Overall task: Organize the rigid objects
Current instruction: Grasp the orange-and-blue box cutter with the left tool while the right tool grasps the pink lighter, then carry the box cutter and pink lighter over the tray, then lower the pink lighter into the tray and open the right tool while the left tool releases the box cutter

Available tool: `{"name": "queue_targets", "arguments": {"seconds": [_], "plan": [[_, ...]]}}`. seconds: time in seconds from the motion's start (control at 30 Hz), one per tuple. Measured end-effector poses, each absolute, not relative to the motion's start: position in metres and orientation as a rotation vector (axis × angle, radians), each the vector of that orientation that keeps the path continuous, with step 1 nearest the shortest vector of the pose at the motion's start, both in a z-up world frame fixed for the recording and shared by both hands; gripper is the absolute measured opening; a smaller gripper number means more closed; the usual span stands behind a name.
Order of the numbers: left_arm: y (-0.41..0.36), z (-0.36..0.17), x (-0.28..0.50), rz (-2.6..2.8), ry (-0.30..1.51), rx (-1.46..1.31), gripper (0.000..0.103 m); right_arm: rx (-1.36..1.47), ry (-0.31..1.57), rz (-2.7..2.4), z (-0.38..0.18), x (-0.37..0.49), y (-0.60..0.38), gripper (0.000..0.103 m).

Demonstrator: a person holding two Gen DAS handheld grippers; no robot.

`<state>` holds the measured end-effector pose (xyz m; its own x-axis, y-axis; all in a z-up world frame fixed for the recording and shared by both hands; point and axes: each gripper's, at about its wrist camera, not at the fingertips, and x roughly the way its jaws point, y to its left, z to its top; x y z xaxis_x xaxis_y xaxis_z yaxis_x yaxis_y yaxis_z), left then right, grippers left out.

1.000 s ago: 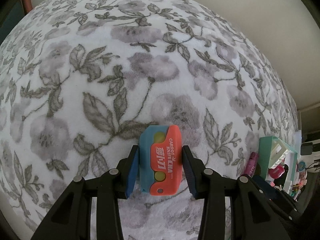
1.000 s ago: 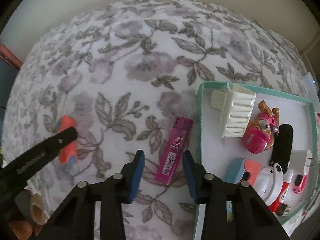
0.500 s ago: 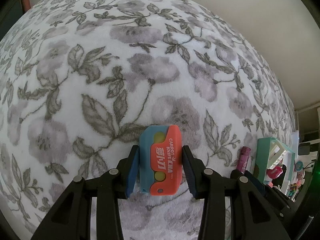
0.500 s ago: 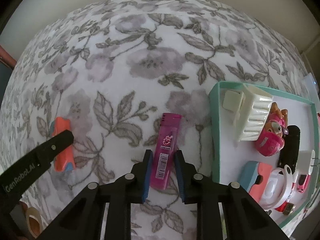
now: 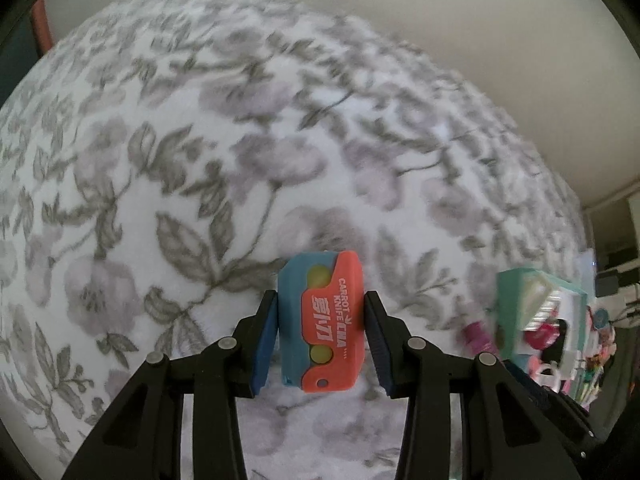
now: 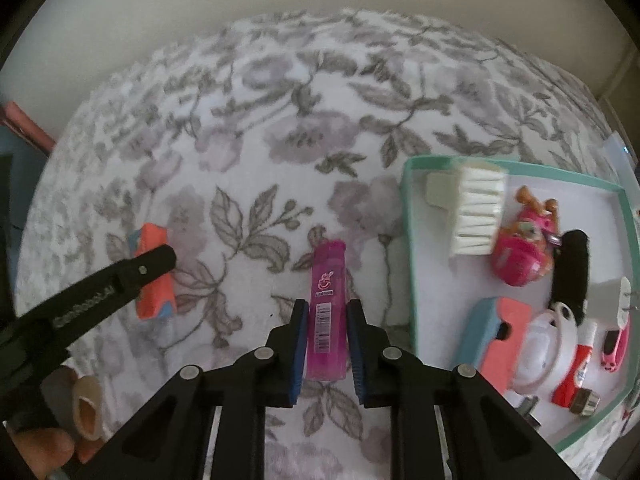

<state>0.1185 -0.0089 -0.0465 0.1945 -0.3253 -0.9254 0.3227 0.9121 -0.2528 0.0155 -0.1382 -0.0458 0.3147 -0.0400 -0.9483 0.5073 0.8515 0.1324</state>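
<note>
My left gripper [image 5: 320,340] is shut on an orange and blue carrot knife toy [image 5: 322,322] and holds it over the floral cloth; the toy also shows in the right wrist view [image 6: 154,276]. My right gripper [image 6: 327,344] is shut on a pink lighter [image 6: 327,316], held above the cloth just left of the teal tray [image 6: 412,264]. The tray shows blurred in the left wrist view [image 5: 520,312] at the far right.
The tray holds a white comb clip [image 6: 476,208], a pink toy figure [image 6: 524,248], a black object [image 6: 570,272], another orange and blue toy [image 6: 496,336], a white plug [image 6: 612,296] and small items. The floral cloth [image 6: 320,120] spreads behind.
My right gripper moved onto the pink lighter, closed on it and lifted it. My left gripper has risen with the carrot knife toy, and its view is blurred.
</note>
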Motion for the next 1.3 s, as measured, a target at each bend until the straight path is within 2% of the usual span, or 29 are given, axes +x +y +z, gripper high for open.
{"name": "queue_targets", "arguments": {"seconds": [0.57,0.9,1.3], "plan": [[-0.082,0.034,0.035,-0.708,1.135,0.098,0.044,0.675,0.986,-0.432,0.019,-0.094,-0.212,0.017],[-0.147,0.004,-0.019,-0.849,1.254,0.217,0.044,0.637,1.093,-0.603,-0.003,-0.136,-0.256,0.017],[-0.160,-0.017,-0.031,-0.842,1.304,0.261,0.044,0.673,1.130,-0.575,-0.019,-0.146,-0.263,0.017]]}}
